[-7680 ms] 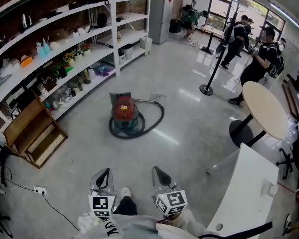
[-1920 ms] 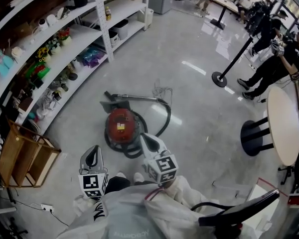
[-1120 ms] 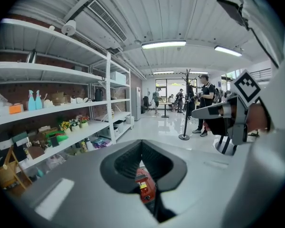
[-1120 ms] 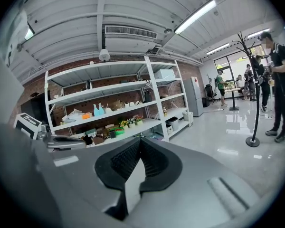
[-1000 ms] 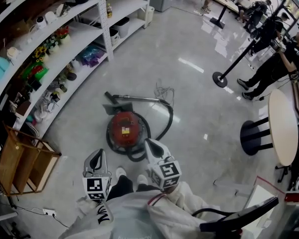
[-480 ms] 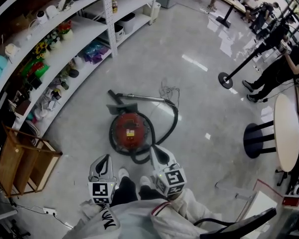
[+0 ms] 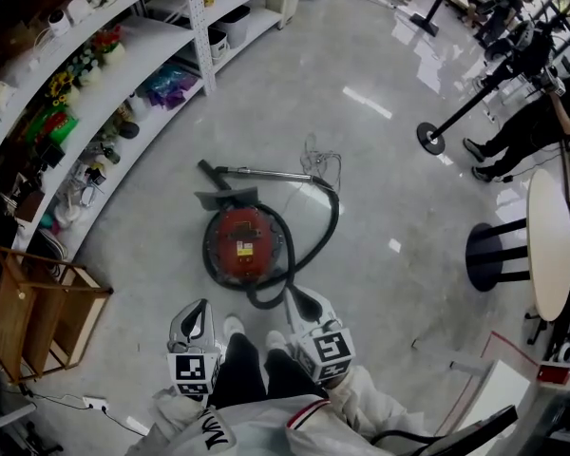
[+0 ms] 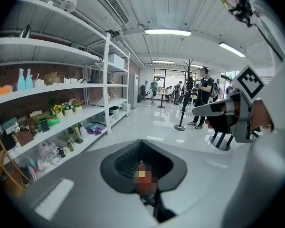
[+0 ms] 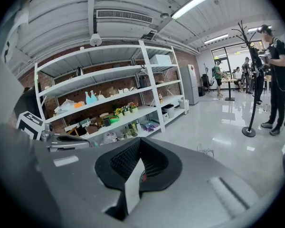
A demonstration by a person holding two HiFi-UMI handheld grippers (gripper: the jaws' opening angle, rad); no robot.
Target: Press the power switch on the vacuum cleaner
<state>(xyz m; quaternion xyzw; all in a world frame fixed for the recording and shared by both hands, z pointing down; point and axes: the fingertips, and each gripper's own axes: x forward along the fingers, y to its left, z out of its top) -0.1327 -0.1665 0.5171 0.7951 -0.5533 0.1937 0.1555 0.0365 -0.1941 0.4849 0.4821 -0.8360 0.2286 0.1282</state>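
Observation:
The red canister vacuum cleaner (image 7: 244, 243) stands on the grey floor just ahead of my feet. Its black hose (image 7: 325, 228) loops round it, and the wand (image 7: 266, 172) lies beyond. My left gripper (image 7: 195, 326) hangs near my left shoe, below and left of the vacuum. My right gripper (image 7: 309, 310) hovers at the canister's near right edge, over the hose. Both look shut and hold nothing. In the left gripper view a bit of the red vacuum (image 8: 143, 186) shows through the gap behind the jaws of the left gripper (image 8: 142, 148). The right gripper view shows the right gripper (image 9: 138, 146) aimed at the shelves.
White shelving (image 7: 95, 93) full of small items runs along the left. A wooden crate (image 7: 38, 302) stands at the lower left, with a power strip (image 7: 93, 405) and cable on the floor. A stanchion (image 7: 437, 136), a round table (image 7: 551, 245) and people stand at the right.
I have walked up to the vacuum cleaner, which now lies right in front of my feet. Both grippers stay low and shut, and the right one now reaches the canister's edge.

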